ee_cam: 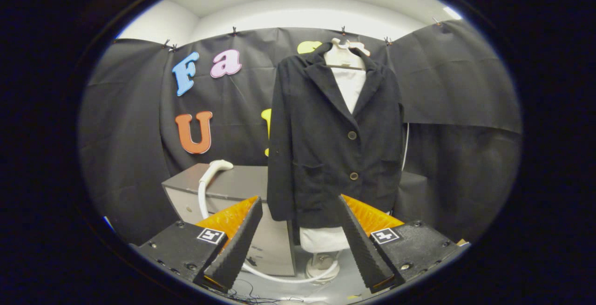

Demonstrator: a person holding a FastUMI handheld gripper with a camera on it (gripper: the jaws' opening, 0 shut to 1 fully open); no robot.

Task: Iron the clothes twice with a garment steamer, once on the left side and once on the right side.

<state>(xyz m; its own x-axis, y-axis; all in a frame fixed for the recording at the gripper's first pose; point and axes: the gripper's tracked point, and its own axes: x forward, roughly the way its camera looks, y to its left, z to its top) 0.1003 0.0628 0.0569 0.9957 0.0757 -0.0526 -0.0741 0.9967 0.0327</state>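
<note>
**Steamer not yet picked up, claw empty**

Claw (pixel 298 244) open, fingers spread wide, nothing between them. Black jacket (pixel 333 142) hangs straight ahead on a hanger (pixel 344 56) over a white form, front facing the camera, long axis vertical, two buttons down the middle. Its lower hem sits just beyond the fingertips, roughly centred between them.

Garment steamer head (pixel 219 166), white, rests on the grey tabletop (pixel 233 186), ahead and to the left of the claw, beyond the left finger (pixel 235 244) and beside the jacket's left edge as seen here. Head tip points right, toward the jacket; handle curves down off the tabletop edge into the white hose (pixel 279 277), which runs under the fingers to a base (pixel 321 263) below the jacket. Handle's long axis reads near upright, slightly bowed, though the fisheye bend makes the exact tilt hard to call.

Judgement: task at the start, neither side steamed. Coming move turns on swinging the claw left and forward to the handle, fingers either side of its upright axis. Left finger is the nearer one. Right finger (pixel 368 244) sits in front of the jacket hem.
</note>
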